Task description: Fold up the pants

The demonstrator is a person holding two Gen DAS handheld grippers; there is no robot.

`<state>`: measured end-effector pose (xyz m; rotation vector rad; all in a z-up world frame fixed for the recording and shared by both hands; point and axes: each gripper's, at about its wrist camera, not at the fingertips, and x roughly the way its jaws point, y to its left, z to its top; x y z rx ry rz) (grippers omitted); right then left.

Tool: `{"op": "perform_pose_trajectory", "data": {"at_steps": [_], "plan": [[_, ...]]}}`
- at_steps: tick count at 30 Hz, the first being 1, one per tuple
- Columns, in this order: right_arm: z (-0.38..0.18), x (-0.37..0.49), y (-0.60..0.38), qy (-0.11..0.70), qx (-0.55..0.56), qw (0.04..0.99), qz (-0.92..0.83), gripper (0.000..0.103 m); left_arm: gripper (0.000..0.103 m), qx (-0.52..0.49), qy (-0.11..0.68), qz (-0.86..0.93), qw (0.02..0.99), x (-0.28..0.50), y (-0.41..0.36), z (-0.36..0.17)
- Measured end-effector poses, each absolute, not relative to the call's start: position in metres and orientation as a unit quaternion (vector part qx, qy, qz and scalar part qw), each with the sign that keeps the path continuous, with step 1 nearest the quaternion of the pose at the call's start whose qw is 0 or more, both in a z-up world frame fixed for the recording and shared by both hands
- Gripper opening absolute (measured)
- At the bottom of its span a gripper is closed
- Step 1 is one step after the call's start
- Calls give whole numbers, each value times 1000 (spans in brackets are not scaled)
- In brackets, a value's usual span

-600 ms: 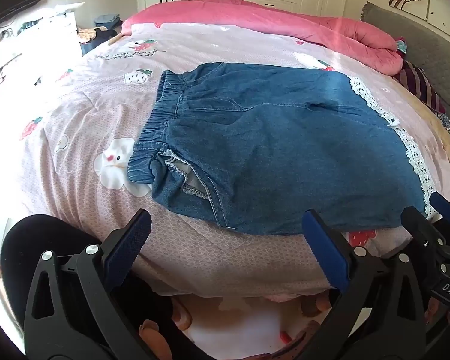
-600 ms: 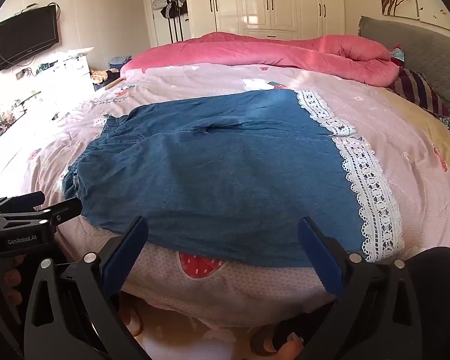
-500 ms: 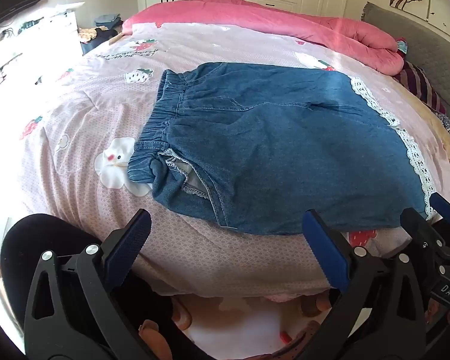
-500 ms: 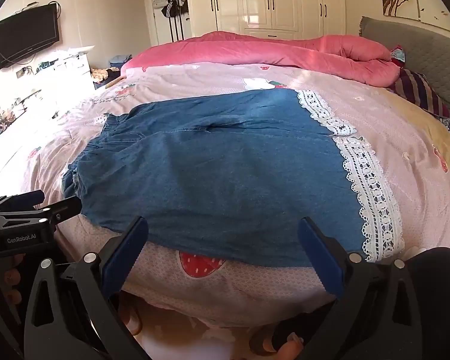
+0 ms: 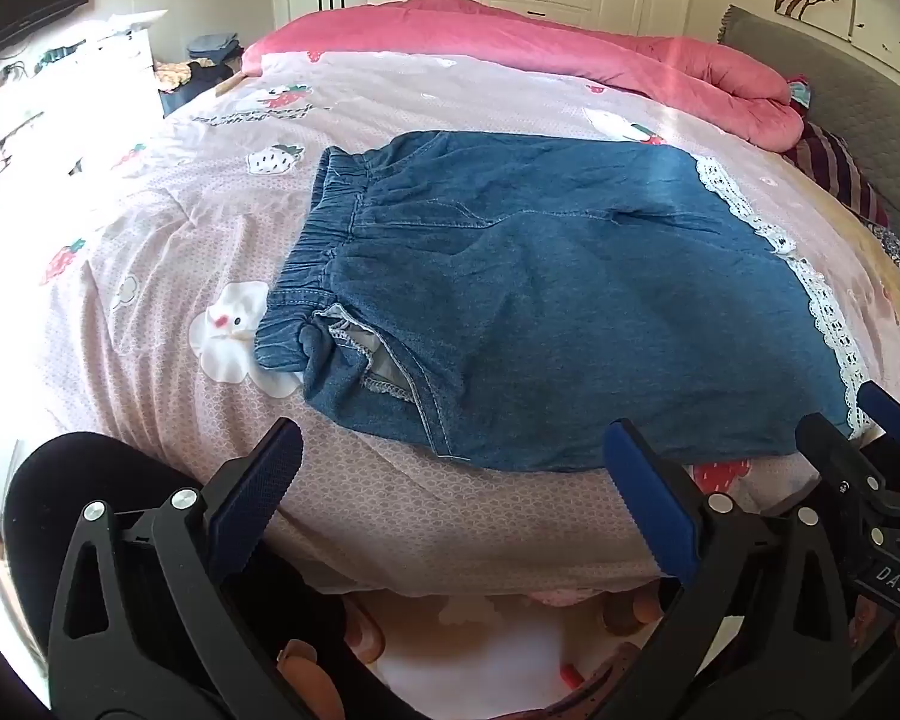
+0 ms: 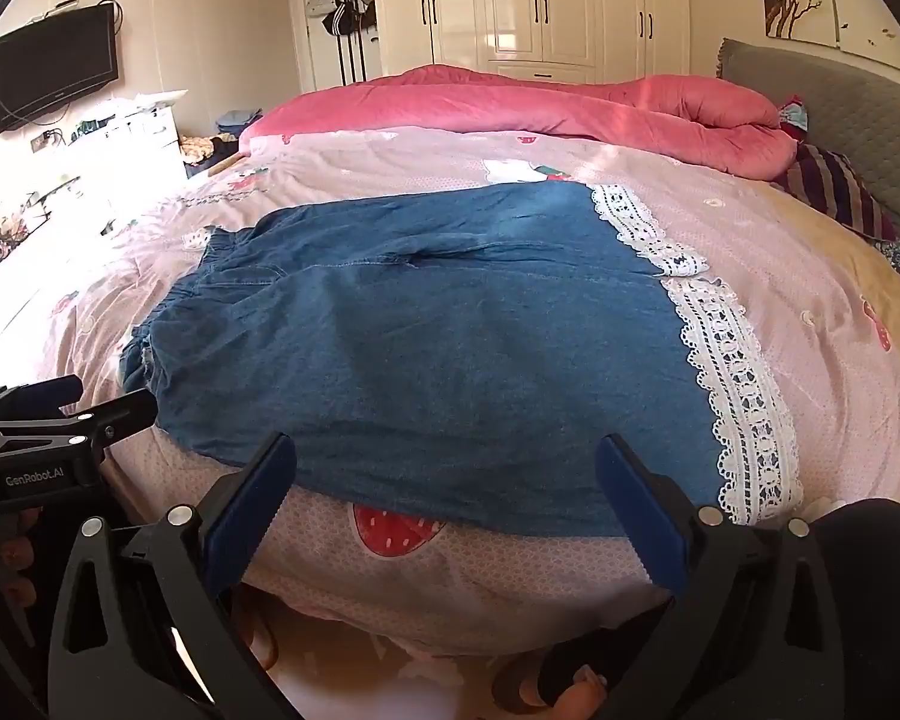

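Across the frame's middle, the denim pants (image 5: 558, 300) lie flat on the pink bedsheet (image 5: 150, 276), waistband left, lace hem right, laid out for folding. Below, the left gripper (image 5: 450, 468) and right gripper (image 6: 444, 480) hover gaping wide, empty. Nothing differs from earlier.

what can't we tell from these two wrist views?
- Underside of the denim pants: hidden in both views; only the top layer shows, so how many layers lie there is unknown.
- Lace hem, near end: left wrist view, covered by the right gripper.
- Waistband: right wrist view, foreshortened, detail lost.
- Bed's front side: both views, blocked by the open left gripper.
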<state>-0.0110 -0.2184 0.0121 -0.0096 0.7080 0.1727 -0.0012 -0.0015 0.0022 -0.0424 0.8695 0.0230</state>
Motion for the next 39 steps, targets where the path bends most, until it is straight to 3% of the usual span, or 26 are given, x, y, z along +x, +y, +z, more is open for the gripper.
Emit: {"op": "perform_pose_trajectory", "data": {"at_steps": [39], "plan": [[11, -10, -216, 349, -13, 933, 86, 99, 95, -17, 417, 11, 909, -1, -3, 5]]}}
